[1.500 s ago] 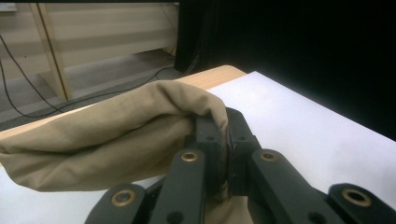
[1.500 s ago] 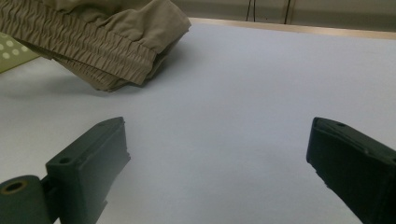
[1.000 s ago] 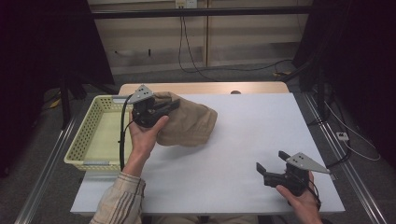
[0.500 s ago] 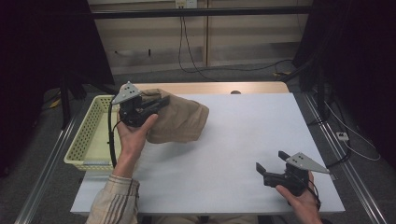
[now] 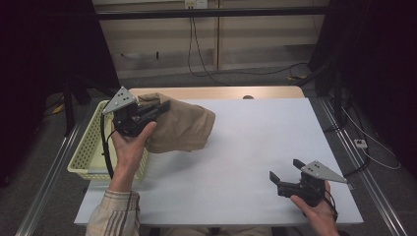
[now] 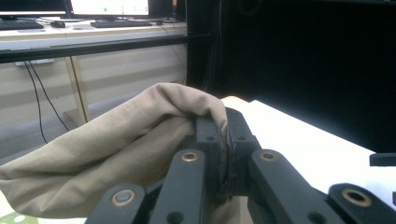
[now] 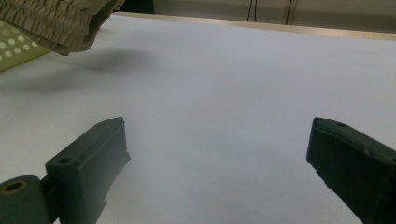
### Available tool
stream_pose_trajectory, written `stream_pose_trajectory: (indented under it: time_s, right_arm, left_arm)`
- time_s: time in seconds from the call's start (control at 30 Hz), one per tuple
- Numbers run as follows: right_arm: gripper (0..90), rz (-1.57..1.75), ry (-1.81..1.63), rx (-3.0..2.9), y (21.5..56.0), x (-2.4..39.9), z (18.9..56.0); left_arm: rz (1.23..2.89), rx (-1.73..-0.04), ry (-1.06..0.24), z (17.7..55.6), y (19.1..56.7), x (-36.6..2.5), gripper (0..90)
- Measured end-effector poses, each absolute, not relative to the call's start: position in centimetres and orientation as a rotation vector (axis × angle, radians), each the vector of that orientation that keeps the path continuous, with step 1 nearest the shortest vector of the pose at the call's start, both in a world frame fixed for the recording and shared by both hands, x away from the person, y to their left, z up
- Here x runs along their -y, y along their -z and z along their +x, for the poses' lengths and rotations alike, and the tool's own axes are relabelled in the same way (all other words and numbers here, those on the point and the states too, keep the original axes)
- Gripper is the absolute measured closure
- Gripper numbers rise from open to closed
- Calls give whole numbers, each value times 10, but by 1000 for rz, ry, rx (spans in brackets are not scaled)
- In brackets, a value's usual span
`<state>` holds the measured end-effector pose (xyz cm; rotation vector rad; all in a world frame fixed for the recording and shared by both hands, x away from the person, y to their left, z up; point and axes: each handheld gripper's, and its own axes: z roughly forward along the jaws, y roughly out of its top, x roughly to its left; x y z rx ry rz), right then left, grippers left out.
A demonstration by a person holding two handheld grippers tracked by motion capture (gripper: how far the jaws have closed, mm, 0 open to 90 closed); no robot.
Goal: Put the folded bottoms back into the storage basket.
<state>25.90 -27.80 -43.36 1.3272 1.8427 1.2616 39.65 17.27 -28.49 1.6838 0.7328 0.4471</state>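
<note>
A tan folded cloth (image 5: 182, 127) hangs lifted off the white table (image 5: 255, 147) at its left side. My left gripper (image 5: 160, 106) is shut on the cloth's upper left fold, held up in a hand. In the left gripper view the cloth (image 6: 116, 144) drapes over the closed jaws of that gripper (image 6: 226, 135). My right gripper (image 5: 285, 169) rests near the table's front right corner, open with nothing between its jaws. The right gripper view looks across bare table between the spread jaws of that gripper (image 7: 219, 140), with the cloth's gathered edge (image 7: 60, 23) hanging at top left.
A pale yellow-green plastic basket (image 5: 86, 147) stands off the table's left edge, just under the lifted cloth. A wooden strip (image 5: 221, 92) runs along the table's far edge. Cables lie on the floor behind and to the right.
My left gripper has carried the cloth leftward, toward the basket, and lifted it a little. The right gripper has stayed where it was.
</note>
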Motion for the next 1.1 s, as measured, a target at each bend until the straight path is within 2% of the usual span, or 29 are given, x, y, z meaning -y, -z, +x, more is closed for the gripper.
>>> stream_pose_trajectory:
  time_s: [0.6,1.1]
  right_arm:
    - [49,1320,-1261,-1845,434,278,259]
    - [49,1326,-1255,-1839,434,278,258]
  left_arm:
    - [1678,-719,-496,378,273,-190,870]
    - [1602,-729,-544,366,254,-210,871]
